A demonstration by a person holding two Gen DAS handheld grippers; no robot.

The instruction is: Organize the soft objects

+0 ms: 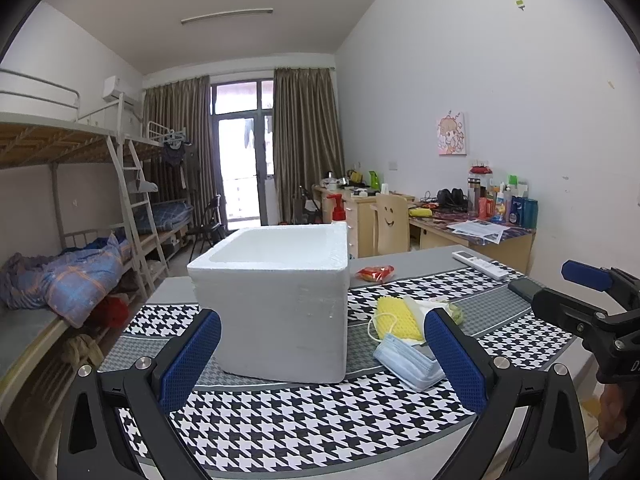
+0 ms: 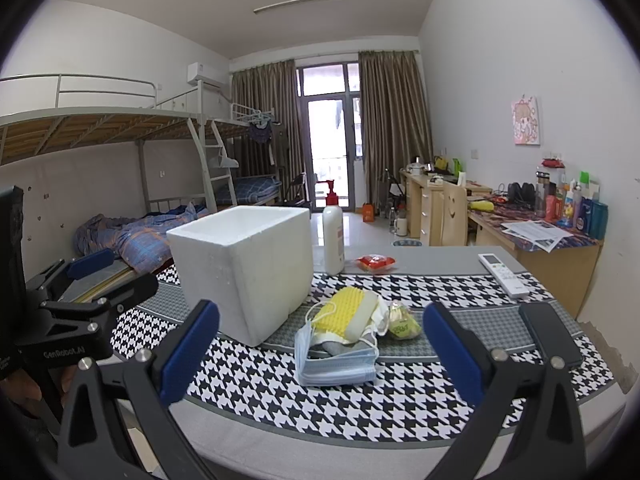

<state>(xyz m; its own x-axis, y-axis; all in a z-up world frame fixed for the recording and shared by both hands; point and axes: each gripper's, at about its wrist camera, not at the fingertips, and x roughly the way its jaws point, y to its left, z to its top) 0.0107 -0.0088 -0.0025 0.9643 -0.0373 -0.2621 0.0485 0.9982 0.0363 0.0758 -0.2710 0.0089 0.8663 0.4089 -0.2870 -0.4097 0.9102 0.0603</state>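
A white foam box (image 1: 276,300) (image 2: 244,268) stands open-topped on the houndstooth table mat (image 1: 304,420). To its right lies a pile of soft things: a blue face mask (image 1: 408,360) (image 2: 336,356), a yellow sponge (image 1: 398,316) (image 2: 340,310), a white mask and a small greenish bag (image 2: 404,320). My left gripper (image 1: 322,356) is open and empty, in front of the box. My right gripper (image 2: 320,352) is open and empty, in front of the pile. Each gripper shows at the edge of the other's view.
A white lotion bottle with a red pump (image 2: 333,236) stands behind the box. A red packet (image 2: 375,262), a white remote (image 2: 503,273) and a dark phone (image 2: 550,332) lie on the table. Bunk beds stand at the left, desks at the right.
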